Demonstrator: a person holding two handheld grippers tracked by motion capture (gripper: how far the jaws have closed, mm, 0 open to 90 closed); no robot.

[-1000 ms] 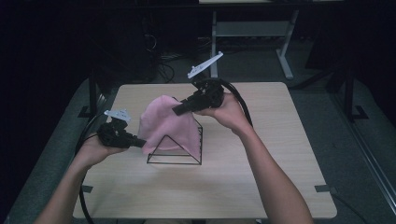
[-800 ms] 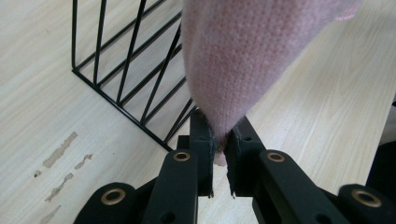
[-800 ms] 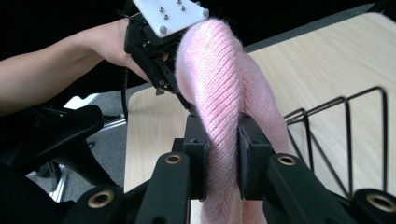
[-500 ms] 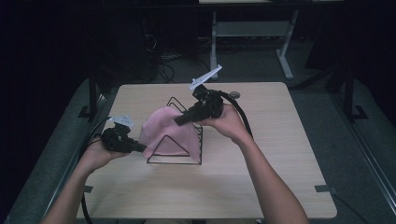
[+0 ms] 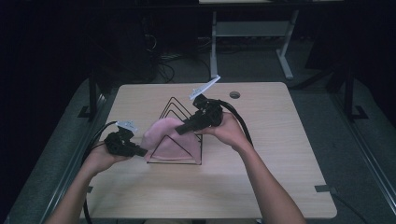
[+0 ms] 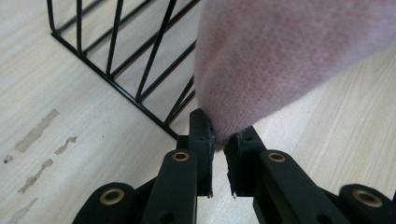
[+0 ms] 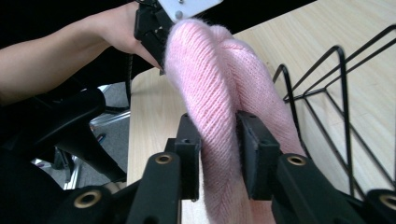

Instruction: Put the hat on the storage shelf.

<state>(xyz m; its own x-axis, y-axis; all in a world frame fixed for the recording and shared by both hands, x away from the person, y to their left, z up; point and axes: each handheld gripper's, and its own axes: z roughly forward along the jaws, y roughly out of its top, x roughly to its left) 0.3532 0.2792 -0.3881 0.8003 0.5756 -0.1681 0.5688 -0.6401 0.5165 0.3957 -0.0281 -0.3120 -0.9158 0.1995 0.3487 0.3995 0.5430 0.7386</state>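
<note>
The cloth is sinking onto the rack, left tongs clamping its corner, right tongs just loosening around it, release remaining.

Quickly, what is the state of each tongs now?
Left tongs: shut on the pink cloth.
Right tongs: jaws just been opening, cloth between them, pads touching it.

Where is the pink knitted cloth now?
In the high view, the pink cloth is draped over the black wire rack at the table's middle, held between the left tool and right tool.
</note>
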